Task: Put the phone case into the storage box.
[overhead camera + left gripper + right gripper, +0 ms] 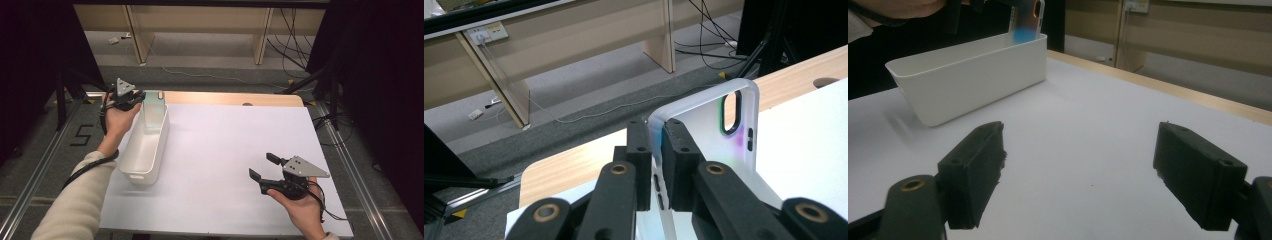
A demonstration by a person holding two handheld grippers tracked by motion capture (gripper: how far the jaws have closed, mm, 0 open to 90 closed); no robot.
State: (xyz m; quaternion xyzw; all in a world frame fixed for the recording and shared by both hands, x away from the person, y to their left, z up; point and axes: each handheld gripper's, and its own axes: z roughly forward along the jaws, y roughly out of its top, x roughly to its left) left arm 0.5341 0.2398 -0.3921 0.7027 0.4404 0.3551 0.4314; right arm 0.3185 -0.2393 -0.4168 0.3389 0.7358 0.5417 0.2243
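Observation:
My left gripper (141, 97) is at the far left of the table, shut on the edge of a translucent phone case (154, 112). The case hangs upright over the far end of a long white bin (161, 150). In the left gripper view the black pads (640, 150) clamp the rim of the case (719, 150), whose camera cut-out shows at the top. Near the front right of the table, my right gripper (263, 166) stands open with nothing between its fingers. The right gripper view looks past the gripper (1078, 170) across the mat to the bin (973, 85) and the case (1025, 20).
A white mat (235, 145) covers the table, with a strip of bare wood (225, 98) along the far edge. Black curtains stand to both sides. Cables and wooden furniture legs lie on the floor beyond the table.

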